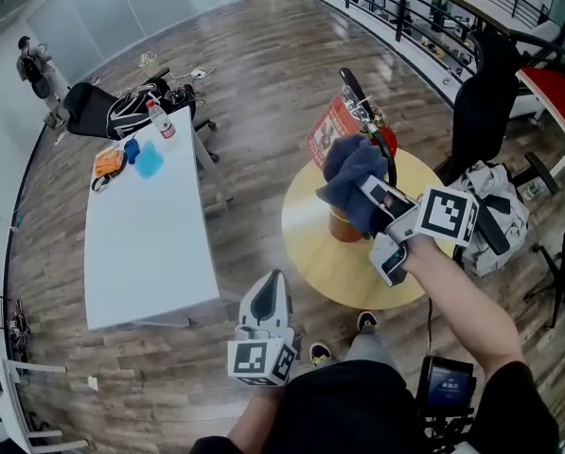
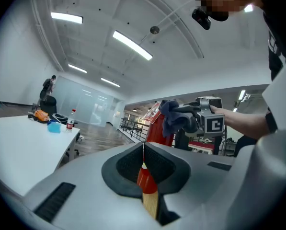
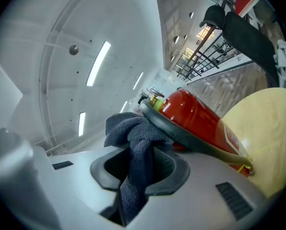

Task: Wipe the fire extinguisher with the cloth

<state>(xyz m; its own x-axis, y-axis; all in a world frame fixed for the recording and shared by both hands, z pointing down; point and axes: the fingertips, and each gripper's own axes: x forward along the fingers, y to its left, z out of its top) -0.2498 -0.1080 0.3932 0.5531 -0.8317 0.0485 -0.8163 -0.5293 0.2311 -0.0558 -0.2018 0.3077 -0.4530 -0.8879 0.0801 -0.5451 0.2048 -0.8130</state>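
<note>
So the right tongs (image 1: 375, 197) are clamped down on a dark blue-grey cloth (image 1: 350, 170), and the bunched end of it is pressed against the red fire extinguisher (image 1: 329, 132), up near the black hose (image 3: 181, 131) and valve. The extinguisher sits on a round yellow desk (image 1: 325, 258), right of centre in the head view. The left tongs (image 1: 271, 287) are down at the bottom centre of that view with the jaws together and nothing in them, well apart from the extinguisher. Over on the left of the frame there's a long white desk (image 1: 150, 244) with a bottle (image 1: 161, 121) on its far end.
</note>
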